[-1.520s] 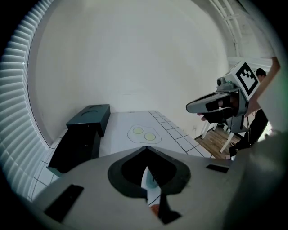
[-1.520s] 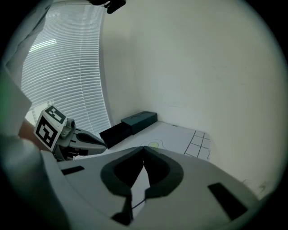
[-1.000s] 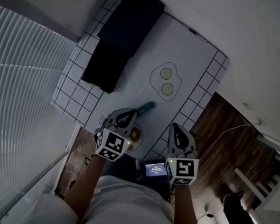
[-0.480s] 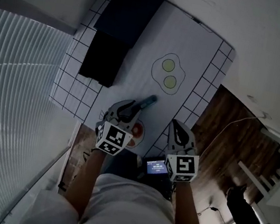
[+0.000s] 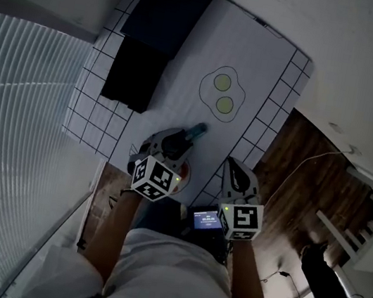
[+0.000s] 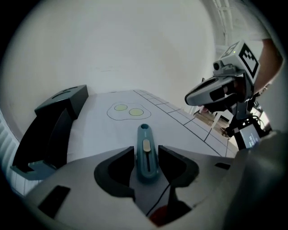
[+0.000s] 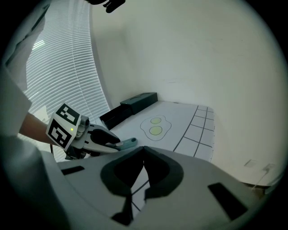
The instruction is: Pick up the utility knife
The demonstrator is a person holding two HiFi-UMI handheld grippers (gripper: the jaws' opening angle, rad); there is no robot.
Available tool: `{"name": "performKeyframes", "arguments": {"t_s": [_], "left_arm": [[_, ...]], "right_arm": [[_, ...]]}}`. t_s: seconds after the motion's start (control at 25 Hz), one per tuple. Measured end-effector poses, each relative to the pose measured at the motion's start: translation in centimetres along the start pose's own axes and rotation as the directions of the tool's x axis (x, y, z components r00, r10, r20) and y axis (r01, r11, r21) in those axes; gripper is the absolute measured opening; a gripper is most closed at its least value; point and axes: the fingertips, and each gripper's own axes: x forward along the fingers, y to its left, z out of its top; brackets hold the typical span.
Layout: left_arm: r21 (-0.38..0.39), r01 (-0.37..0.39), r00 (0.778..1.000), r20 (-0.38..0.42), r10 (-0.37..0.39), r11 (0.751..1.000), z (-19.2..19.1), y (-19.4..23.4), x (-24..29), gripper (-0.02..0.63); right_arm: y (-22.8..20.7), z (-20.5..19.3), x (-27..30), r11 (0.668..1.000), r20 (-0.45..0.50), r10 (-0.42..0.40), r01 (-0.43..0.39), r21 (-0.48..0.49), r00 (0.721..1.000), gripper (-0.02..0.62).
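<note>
The teal utility knife (image 5: pixel 195 131) lies flat on the white table mat (image 5: pixel 182 94), blade end pointing away. My left gripper (image 5: pixel 175 143) has come down over its near end. In the left gripper view the knife (image 6: pixel 145 155) sits between the two fingertips; the jaws are opening and the pads stand slightly off its sides. My right gripper (image 5: pixel 234 171) hovers to the right, near the table's front corner, its tips touching with nothing between them. In the right gripper view the left gripper (image 7: pixel 112 143) and the knife's tip (image 7: pixel 128 143) show at left.
Two black boxes (image 5: pixel 156 39) stand at the mat's far left. A fried-egg drawing (image 5: pixel 220 94) is beyond the knife. A red-marked patch (image 5: pixel 181 178) lies under the left gripper. A small lit screen (image 5: pixel 206 221) sits at the person's waist. Wood floor (image 5: pixel 294 185) lies right of the table.
The left gripper has dropped forward onto the knife's near end and its jaws have spread apart. The right gripper has barely shifted.
</note>
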Motion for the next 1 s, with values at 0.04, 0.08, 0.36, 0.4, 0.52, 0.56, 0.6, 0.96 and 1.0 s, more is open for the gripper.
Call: {"name": "performKeyframes", "arguments": {"t_s": [0.04, 0.08, 0.36, 0.4, 0.52, 0.56, 0.6, 0.96, 1.0], "left_arm": [[0.011, -0.007, 1.000, -0.007, 0.007, 1.000, 0.0, 0.0, 0.1, 0.173], [0.014, -0.011, 1.000, -0.011, 0.011, 1.000, 0.0, 0.1, 0.1, 0.173], [0.058, 0.026, 0.998, -0.057, -0.023, 0.998, 0.0, -0.1, 0.1, 0.146], [0.062, 0.027, 0.998, -0.058, -0.024, 0.998, 0.1, 0.0, 0.1, 0.146], [0.061, 0.022, 0.998, -0.052, -0.019, 0.998, 0.3, 0.0, -0.1, 0.144], [0.059, 0.022, 0.999, -0.049, -0.019, 0.998, 0.4, 0.0, -0.2, 0.144], [0.059, 0.023, 0.999, -0.044, -0.020, 0.998, 0.5, 0.0, -0.3, 0.144], [-0.055, 0.041, 0.997, 0.066, -0.038, 0.998, 2.4, 0.1, -2.1, 0.145], [-0.068, 0.040, 0.996, 0.078, -0.035, 0.997, 2.6, 0.2, -2.2, 0.144]], "right_arm": [[-0.1, -0.1, 0.0, 1.000, -0.004, -0.002, 0.002, 0.000, 1.000, 0.006], [-0.3, -0.2, -0.1, 1.000, -0.007, -0.004, 0.004, 0.001, 1.000, 0.006], [-0.6, 0.3, -0.2, 1.000, -0.005, -0.010, 0.010, 0.006, 1.000, 0.006], [-0.6, 0.3, -0.2, 1.000, -0.002, -0.011, 0.011, 0.007, 1.000, 0.006], [-0.8, 0.3, -0.3, 1.000, 0.002, -0.014, 0.014, 0.008, 1.000, 0.006], [-0.8, 0.3, -0.3, 1.000, 0.001, -0.014, 0.014, 0.007, 1.000, 0.006], [-0.9, 0.3, -0.3, 1.000, 0.001, -0.015, 0.015, 0.006, 1.000, 0.006], [-0.8, 1.3, -0.8, 1.000, 0.026, -0.012, 0.012, -0.006, 1.000, 0.006], [-0.9, 1.4, -0.9, 1.000, 0.028, -0.012, 0.012, -0.008, 1.000, 0.006]]}}
